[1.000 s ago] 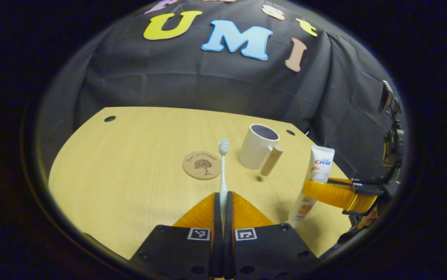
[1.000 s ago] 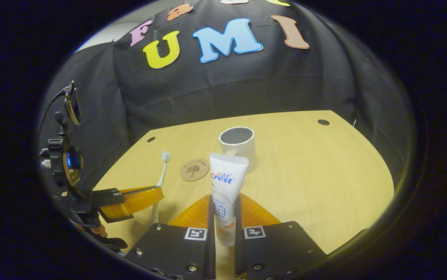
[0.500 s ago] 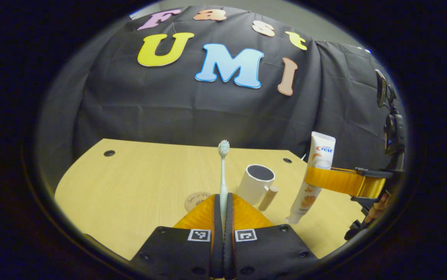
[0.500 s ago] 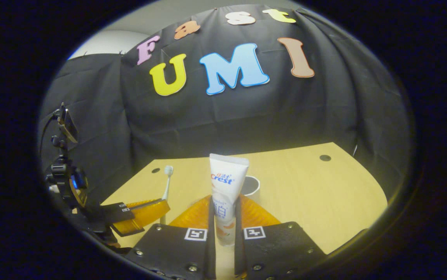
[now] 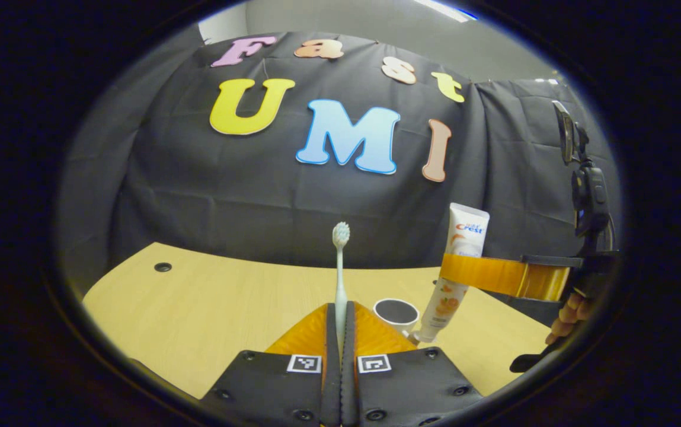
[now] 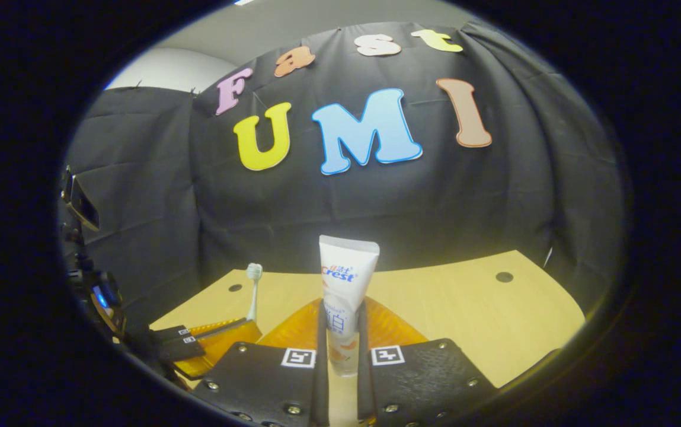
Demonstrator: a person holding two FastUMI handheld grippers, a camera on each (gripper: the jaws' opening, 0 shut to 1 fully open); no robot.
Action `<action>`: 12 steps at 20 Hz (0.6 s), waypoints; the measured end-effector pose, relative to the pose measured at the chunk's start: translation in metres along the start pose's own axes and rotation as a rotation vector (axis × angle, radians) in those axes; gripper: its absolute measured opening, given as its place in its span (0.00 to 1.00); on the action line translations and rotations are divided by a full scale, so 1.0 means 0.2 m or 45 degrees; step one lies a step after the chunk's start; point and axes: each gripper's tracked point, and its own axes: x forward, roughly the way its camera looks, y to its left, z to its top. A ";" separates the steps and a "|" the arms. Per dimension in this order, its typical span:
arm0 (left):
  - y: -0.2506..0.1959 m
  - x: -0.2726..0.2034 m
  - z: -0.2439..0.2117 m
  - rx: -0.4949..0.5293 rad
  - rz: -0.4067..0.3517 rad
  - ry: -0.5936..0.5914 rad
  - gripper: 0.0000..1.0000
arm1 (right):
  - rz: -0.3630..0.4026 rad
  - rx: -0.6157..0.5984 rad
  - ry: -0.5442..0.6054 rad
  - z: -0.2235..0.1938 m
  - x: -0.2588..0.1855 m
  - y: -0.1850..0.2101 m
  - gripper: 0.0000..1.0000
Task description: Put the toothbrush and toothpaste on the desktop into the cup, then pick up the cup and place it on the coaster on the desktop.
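In the left gripper view, the slender white toothbrush (image 5: 340, 279) is seen clamped upright between the closed fingers of the left gripper (image 5: 340, 317), bristle head uppermost. Just beyond, low on the pale wooden desktop (image 5: 210, 308), the white cup (image 5: 396, 313) is seen standing, mouth open. Above and right of it, the white toothpaste tube (image 5: 456, 270) is held tilted in the right gripper (image 5: 482, 274), cap end down near the cup's rim. In the right gripper view, the tube is pinched upright between both fingers.
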 end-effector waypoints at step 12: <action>0.03 0.05 0.12 0.014 0.056 -0.125 0.08 | -0.061 -0.041 0.005 -0.09 0.38 -0.18 0.19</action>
